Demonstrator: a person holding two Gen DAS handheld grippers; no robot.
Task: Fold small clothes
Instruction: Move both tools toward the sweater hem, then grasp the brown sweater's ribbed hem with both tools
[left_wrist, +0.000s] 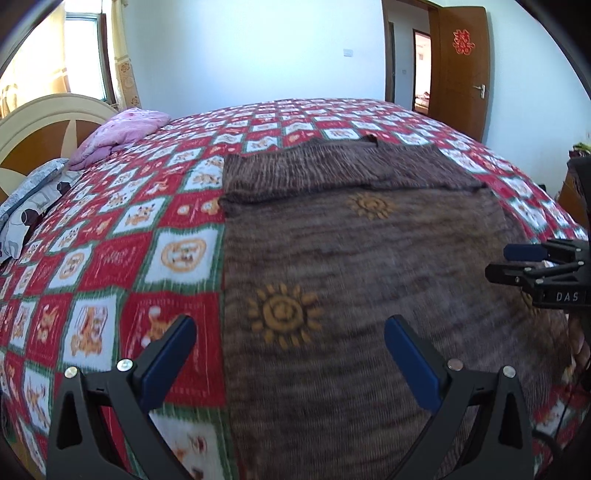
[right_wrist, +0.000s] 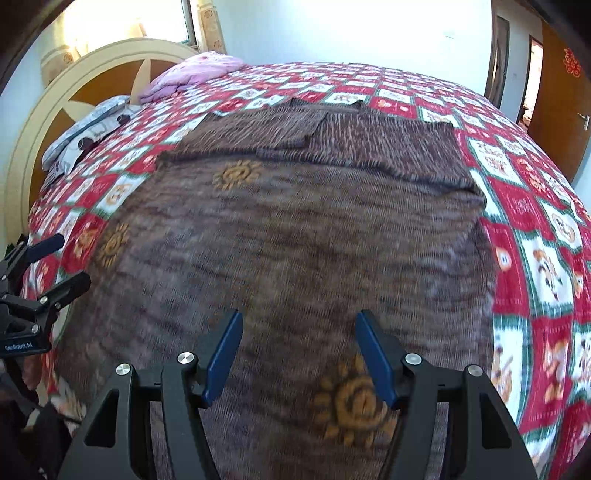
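Observation:
A brown knitted garment (left_wrist: 369, 266) with orange sun motifs lies flat on the bed, its sleeves folded across the far end. The same brown garment (right_wrist: 295, 236) fills the middle of the right wrist view. My left gripper (left_wrist: 290, 325) hangs open above the garment's left edge, nothing between its blue pads. My right gripper (right_wrist: 299, 317) is open over the near part of the garment, holding nothing. The right gripper (left_wrist: 517, 262) also shows at the right edge of the left wrist view, and the left gripper (right_wrist: 70, 258) at the left edge of the right wrist view.
The bed has a red, white and green checked cover (left_wrist: 122, 258). A pink quilt (left_wrist: 122, 133) and a patterned pillow (left_wrist: 33, 206) lie by the cream headboard (left_wrist: 44, 114). A brown door (left_wrist: 458, 70) stands open beyond the bed's far right corner.

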